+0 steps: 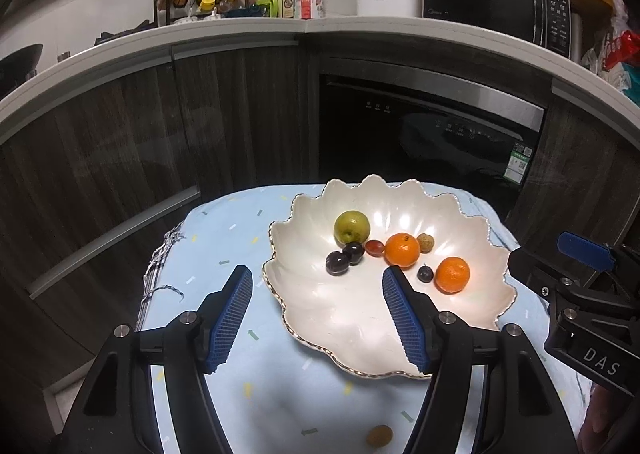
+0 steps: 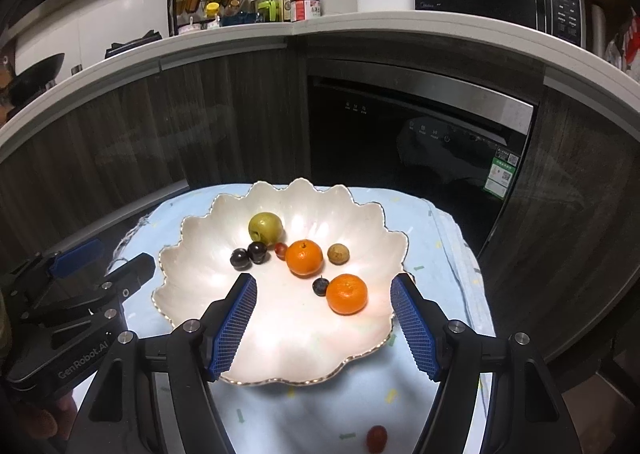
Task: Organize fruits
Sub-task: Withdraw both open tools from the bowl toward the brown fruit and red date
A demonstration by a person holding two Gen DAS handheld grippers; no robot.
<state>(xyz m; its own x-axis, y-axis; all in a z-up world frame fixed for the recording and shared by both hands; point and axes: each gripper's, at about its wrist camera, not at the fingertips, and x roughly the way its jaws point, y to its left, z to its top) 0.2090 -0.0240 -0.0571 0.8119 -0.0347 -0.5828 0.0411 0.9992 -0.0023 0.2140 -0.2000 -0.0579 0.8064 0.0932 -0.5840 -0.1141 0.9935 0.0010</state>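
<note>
Blue cloth (image 1: 256, 370) bears a scalloped white bowl (image 1: 344, 318) (oranges, plums); both jaws spread.

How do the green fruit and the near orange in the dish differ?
The green fruit is dull yellow-green and sits toward the dish's far side, beside dark plums; the near orange is bright orange, closer to the cameras, next to one small dark fruit. Both are round and rest in the dish.

plate's (image 2: 192, 230) near half bare; fruits (image 2: 304, 257) crowd behind.
</note>
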